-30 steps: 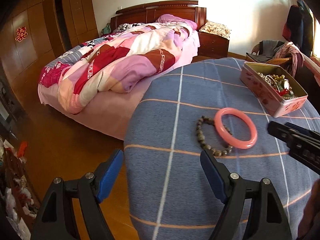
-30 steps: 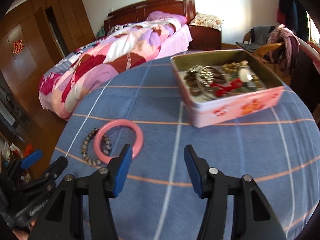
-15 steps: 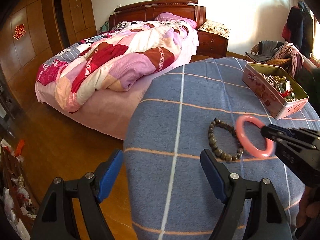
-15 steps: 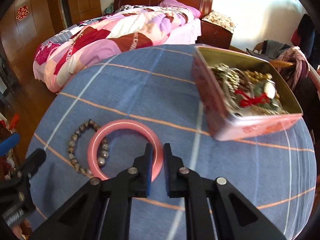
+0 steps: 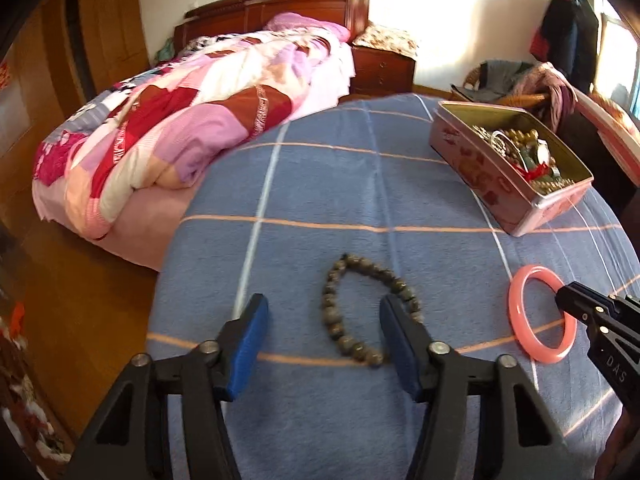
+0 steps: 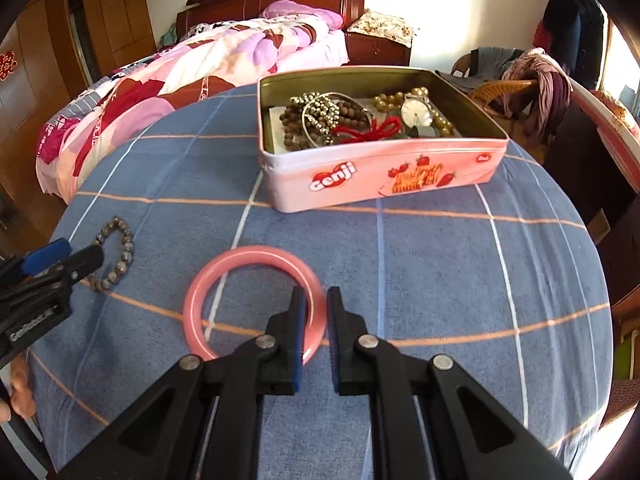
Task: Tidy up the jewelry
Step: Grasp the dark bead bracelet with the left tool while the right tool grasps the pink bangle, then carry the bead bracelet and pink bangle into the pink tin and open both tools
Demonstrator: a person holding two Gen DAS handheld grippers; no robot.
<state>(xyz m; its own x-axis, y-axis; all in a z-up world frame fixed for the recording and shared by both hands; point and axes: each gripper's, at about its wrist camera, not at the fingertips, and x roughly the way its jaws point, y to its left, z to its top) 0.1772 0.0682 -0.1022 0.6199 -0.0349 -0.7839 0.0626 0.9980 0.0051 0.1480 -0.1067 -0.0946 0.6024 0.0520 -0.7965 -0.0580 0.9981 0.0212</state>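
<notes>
**Clerk:** Read me the table, left to right.

**Me:** Item one: my left gripper (image 5: 320,334), blue pads. Its jaws have just been closing and now stand half spread around a beaded bracelet (image 5: 362,312) of dull grey-brown beads lying flat on the blue checked cloth (image 5: 320,184). One pad hides the loop's right edge, so I cannot tell whether it touches; the left pad stands clear of the beads.

**Clerk:** Next.

**Me:** Item two: pink bangle (image 6: 252,304), a smooth closed ring, just right of the beads and apart from them. My right gripper (image 6: 316,334) is pressed together on its near right rim, one finger inside the ring, one outside.

**Clerk:** Containers?

**Me:** Item three: one pink tin (image 6: 380,176), rectangular, lidless, strawberry print on the wall, standing on the cloth beyond the bangle and well apart from it. Contents, left to right: a coil of brown wooden beads (image 6: 294,124); a silver bangle (image 6: 320,120) lying over a studded chain; a red knotted cord (image 6: 370,130) at the middle; a wristwatch (image 6: 416,114) with a pale dial; a strand of golden beads (image 6: 394,98) along the back and right. All heaped together, nothing sorted.

**Clerk:** Around the table?

**Me:** A bed (image 5: 180,120) with a pink patchwork quilt, left and behind.
</notes>
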